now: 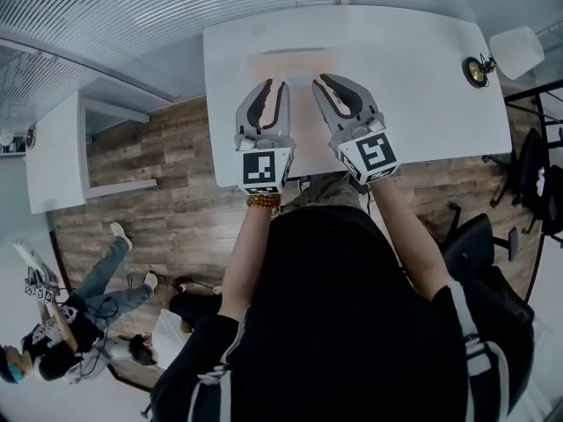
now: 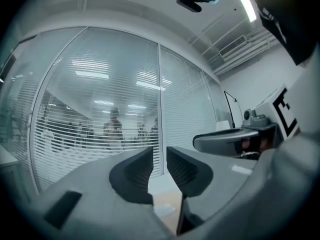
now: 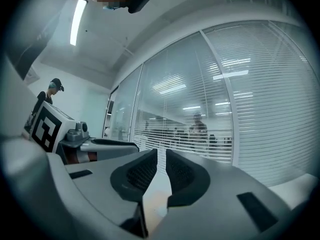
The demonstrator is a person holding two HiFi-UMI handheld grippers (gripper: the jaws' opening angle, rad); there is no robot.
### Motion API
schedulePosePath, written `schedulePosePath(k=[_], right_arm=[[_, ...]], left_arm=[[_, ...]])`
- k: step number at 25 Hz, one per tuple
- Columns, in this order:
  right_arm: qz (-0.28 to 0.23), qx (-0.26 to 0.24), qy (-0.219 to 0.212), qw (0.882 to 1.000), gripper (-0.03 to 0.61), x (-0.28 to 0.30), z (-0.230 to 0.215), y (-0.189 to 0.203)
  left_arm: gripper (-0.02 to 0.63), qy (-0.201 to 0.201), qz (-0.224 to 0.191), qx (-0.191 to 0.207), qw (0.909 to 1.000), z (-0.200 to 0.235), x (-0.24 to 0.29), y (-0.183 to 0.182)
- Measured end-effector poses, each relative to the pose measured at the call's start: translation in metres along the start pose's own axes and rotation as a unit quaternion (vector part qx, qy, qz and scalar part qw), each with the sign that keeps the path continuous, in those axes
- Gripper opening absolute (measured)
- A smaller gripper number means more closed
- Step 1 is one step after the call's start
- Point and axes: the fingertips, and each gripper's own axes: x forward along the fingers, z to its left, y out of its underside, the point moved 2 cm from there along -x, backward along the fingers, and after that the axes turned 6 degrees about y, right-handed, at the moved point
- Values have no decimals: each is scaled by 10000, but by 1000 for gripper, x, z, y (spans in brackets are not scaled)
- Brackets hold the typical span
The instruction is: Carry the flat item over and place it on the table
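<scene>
A glass wall with slatted blinds point(image 2: 100, 109) is seen ahead of both tongs, filling most of each gripper view. A wooden floor point(image 1: 167, 174) is seen to the left of the left tongs and below their level. A white tabletop point(image 1: 422, 86) is spread beneath and ahead of both tongs. The flat item point(image 1: 290, 63), a pale peach sheet, is laid flat on that tabletop, just ahead of the tips of the tongs and between the two pairs; it is touched by neither. In the left gripper view a strip of it point(image 2: 167, 204) is glimpsed low down, through the gap under the pads.

The left tongs point(image 1: 274, 84) are held level above the near part of the tabletop, with their pads brought close together and only a narrow slit left between them point(image 2: 160, 156); nothing is clamped in them. The right tongs point(image 1: 322, 81) are held just beside them, likewise level, nearly closed and empty, with a thin slit shown between the pads point(image 3: 161, 159). A marker cube point(image 1: 265, 170) is carried behind the left tongs and another point(image 1: 374, 155) behind the right. A small round dark object point(image 1: 476, 70) is set on the tabletop well to the right of the right tongs
</scene>
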Motion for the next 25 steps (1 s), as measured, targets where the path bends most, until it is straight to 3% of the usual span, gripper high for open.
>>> schedulePosePath(k=[12, 25], right_arm=[[26, -157, 43, 9999, 21, -3, 10, 8], [369, -23, 49, 9993, 8, 0, 16, 45]], left_arm=[[25, -143, -43, 11, 9999, -1, -10, 8], [20, -134, 259, -152, 9995, 9, -13, 41]])
